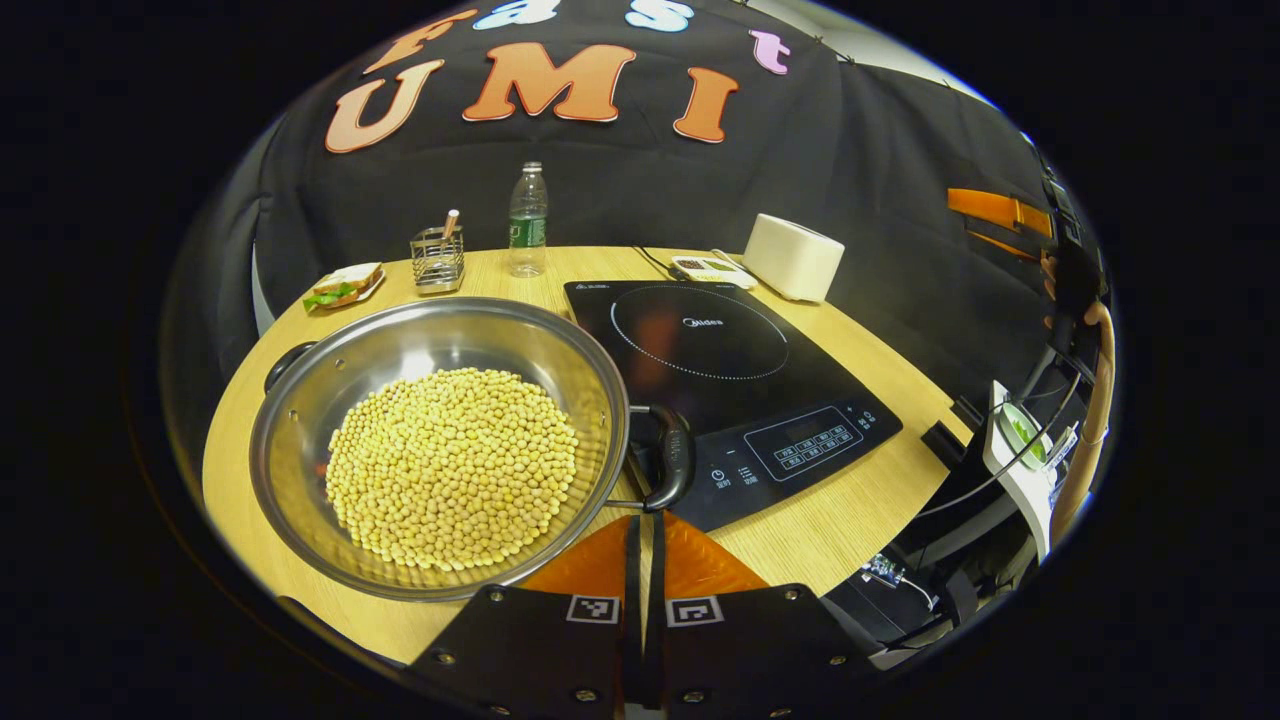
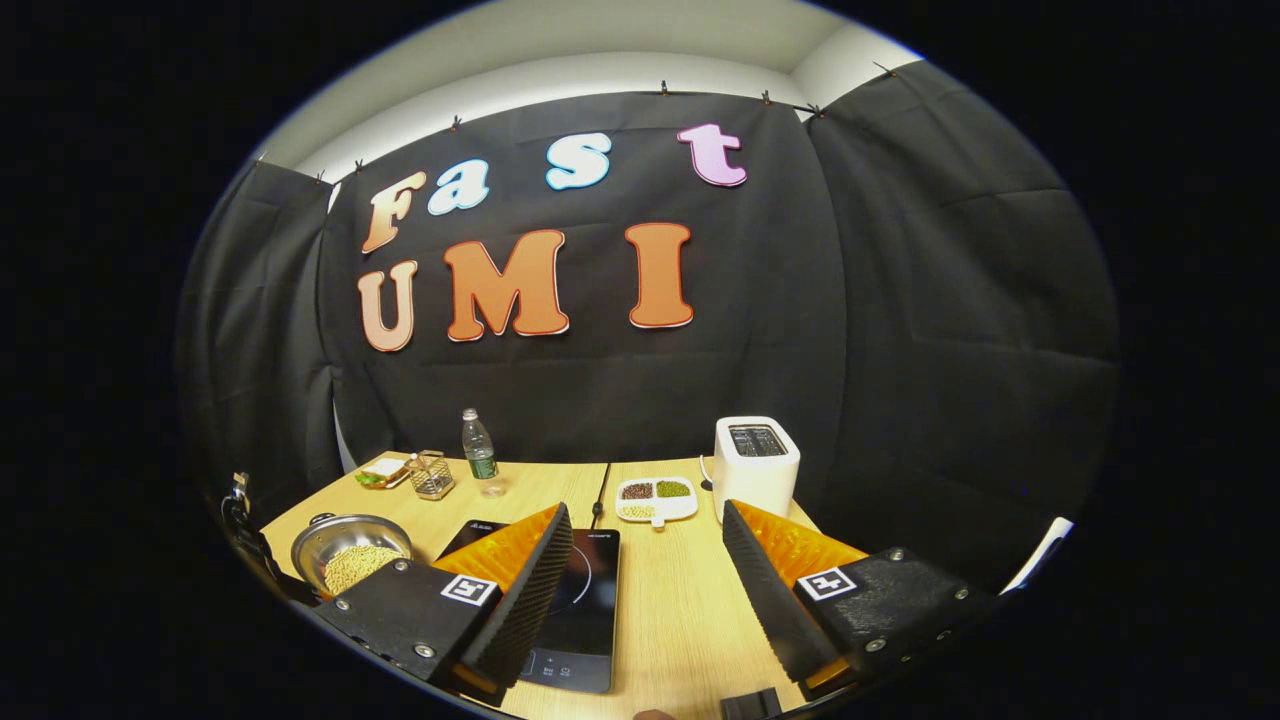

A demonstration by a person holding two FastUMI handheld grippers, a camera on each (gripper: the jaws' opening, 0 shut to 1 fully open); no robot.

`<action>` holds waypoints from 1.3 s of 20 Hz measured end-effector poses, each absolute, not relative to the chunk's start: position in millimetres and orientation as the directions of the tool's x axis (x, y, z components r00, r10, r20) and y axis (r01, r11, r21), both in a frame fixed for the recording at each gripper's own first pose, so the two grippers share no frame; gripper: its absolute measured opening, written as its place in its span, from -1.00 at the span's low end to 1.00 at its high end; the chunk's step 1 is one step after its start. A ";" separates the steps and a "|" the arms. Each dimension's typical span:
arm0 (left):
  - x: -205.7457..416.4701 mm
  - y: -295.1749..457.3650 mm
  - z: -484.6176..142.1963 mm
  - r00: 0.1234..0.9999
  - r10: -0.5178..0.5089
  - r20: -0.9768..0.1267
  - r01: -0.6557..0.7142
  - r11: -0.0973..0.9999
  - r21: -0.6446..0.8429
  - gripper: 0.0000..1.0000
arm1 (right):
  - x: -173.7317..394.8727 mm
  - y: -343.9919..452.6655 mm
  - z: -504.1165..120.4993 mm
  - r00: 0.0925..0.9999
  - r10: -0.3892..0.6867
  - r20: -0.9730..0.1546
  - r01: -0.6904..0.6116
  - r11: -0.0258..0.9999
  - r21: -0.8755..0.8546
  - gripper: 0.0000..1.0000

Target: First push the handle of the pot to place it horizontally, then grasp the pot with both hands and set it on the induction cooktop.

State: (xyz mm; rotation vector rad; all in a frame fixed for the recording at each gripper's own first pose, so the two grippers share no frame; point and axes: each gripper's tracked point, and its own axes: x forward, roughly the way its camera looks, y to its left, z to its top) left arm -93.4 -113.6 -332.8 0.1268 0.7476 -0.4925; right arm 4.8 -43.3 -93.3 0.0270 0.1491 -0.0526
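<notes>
The pot [image 1: 432,455] of beans is seen on the table [image 1: 830,520], left of the induction cooktop [image 1: 730,390], its handle [image 1: 670,455] overlapping it. The left gripper [image 1: 645,545] is closed just short of the handle, empty; the right gripper [image 2: 645,570] is held wide open, empty. A toaster [image 2: 756,462] and bottle [image 2: 479,450] are placed behind.

A big black cloth wall [image 2: 900,330] hangs behind everything, held up by little clips along its top. Above the cloth there is a pale painted wall [image 2: 560,60] that meets another wall in a corner on the right. A light wooden table [image 2: 680,600] with a round edge stands in front of the cloth. A thin dark line runs down the middle of the tabletop. The light is bright on the table, and the sides of the room are dark.
</notes>
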 end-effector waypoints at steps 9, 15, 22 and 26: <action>-69.7 -130.3 -329.6 0.613 -0.403 -0.679 0.482 0.872 -0.083 -0.96 | 6.2 -46.3 -88.5 0.986 -0.061 -0.156 0.063 0.998 0.012 0.87; -50.4 -141.0 -326.5 0.598 -0.425 -0.679 0.495 0.863 -0.104 -0.95 | 14.5 -53.2 -93.3 0.982 -0.076 -0.175 0.078 0.997 0.009 0.88; -35.3 -151.2 -326.2 0.601 -0.428 -0.675 0.501 0.860 -0.100 -0.96 | 24.6 -51.0 -96.9 0.978 -0.070 -0.195 0.073 0.997 0.007 0.88; -26.9 -156.4 -326.7 0.597 -0.431 -0.676 0.505 0.857 -0.100 -0.96 | 27.2 -51.9 -91.0 0.979 -0.075 -0.189 0.077 0.997 0.003 0.88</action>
